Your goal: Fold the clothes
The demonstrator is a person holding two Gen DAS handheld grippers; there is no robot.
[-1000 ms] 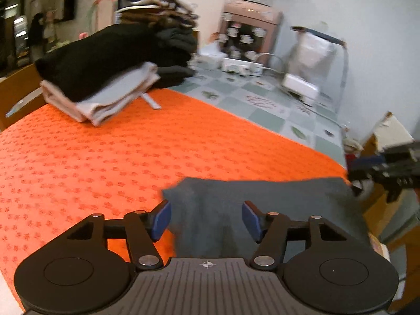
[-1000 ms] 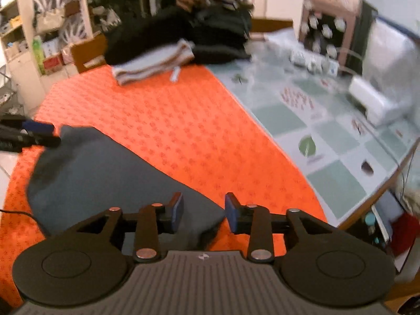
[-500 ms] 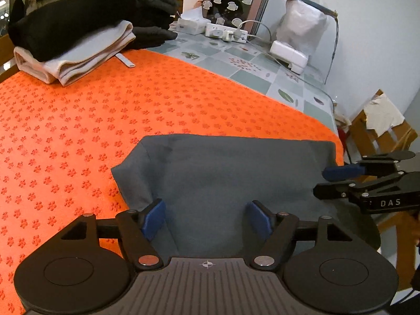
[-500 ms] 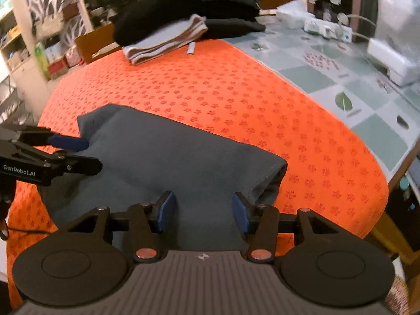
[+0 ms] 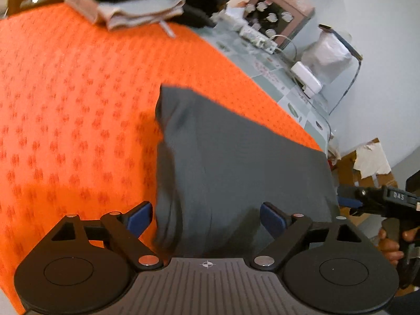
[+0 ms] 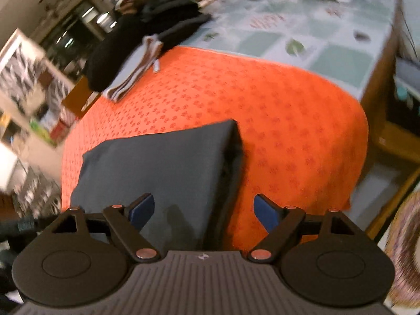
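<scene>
The folded dark grey garment (image 5: 236,168) lies on the orange patterned desk cloth (image 5: 78,105), reaching between both spread grippers. Left gripper (image 5: 206,218) and right gripper (image 6: 203,211) have just been opening, released, pads clear. The right gripper's side reads "DAS".

pale wall (image 5: 388,52) behind the table's orange cloth (image 5: 65,92); shelves (image 6: 23,84) opposite.

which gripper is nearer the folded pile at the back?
Neither, clearly. Left gripper and right gripper both sit open over the near edge of the grey garment, well short of the pile.
</scene>
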